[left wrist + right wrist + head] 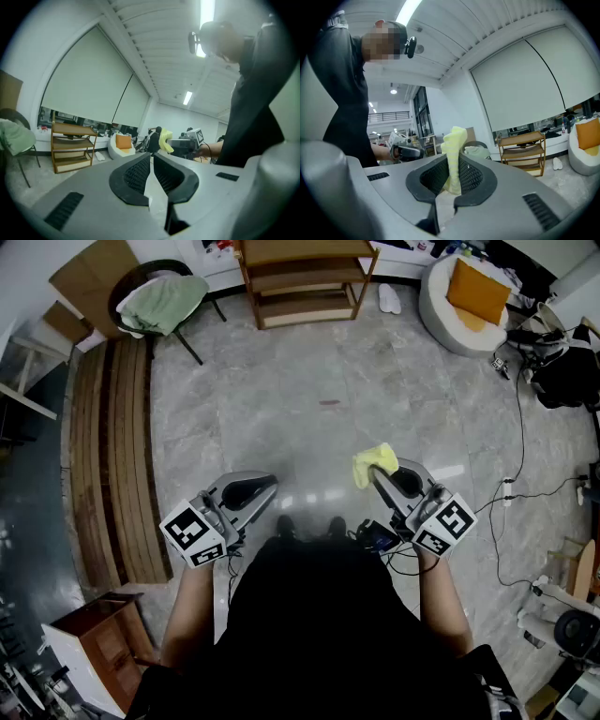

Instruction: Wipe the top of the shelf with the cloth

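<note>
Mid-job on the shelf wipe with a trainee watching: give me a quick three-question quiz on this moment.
1. True or false: the yellow cloth is clamped in the right gripper.
2. Pick one: the left gripper has its jaws A) wide apart, B) together with nothing between them, C) shut on the cloth.
3. Fill in: in the head view the wooden shelf stands well away from both grippers, near a ___ draped with a green garment.

Key: 1 true; 2 B; 3 chair.
</note>
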`<state>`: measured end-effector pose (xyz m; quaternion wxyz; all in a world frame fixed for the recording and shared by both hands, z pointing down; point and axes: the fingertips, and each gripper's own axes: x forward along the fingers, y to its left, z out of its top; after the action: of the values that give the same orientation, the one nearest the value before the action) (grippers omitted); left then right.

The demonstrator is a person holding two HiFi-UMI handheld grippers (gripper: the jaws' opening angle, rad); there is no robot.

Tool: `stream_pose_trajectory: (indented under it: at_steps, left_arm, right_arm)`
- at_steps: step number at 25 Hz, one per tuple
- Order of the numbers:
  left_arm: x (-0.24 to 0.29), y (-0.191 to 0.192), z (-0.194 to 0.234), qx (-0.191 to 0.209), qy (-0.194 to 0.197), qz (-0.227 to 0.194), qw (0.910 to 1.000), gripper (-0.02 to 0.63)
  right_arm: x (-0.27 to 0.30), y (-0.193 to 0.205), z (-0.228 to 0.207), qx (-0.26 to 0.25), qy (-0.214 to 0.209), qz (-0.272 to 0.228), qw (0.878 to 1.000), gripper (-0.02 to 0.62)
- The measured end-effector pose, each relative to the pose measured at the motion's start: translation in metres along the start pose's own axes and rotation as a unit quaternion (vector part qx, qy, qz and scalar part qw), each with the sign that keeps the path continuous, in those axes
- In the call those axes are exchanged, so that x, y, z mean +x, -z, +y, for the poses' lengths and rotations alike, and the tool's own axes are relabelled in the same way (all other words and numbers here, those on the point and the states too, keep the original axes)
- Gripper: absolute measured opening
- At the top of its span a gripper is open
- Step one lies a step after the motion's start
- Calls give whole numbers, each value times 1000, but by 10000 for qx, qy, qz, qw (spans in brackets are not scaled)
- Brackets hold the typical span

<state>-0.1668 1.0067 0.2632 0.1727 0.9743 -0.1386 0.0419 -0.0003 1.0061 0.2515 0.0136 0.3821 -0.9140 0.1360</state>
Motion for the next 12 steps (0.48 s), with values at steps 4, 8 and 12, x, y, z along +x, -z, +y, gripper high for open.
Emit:
stream_pose_trajectory:
  at_steps: [4,8,12]
  left_arm:
    - [-23,-15,19,240,2,-249,9994,12]
    - [-40,-13,38,193,-79,-260,9994,12]
    - [-50,-1,60,136,-165,-148,9997,12]
  right_arm:
    - [38,-3,10,-331,-69,156,9993,49]
    - [52,-6,14,-371,137,238,9989,49]
    - [67,-6,10,-343,500,304,9977,49]
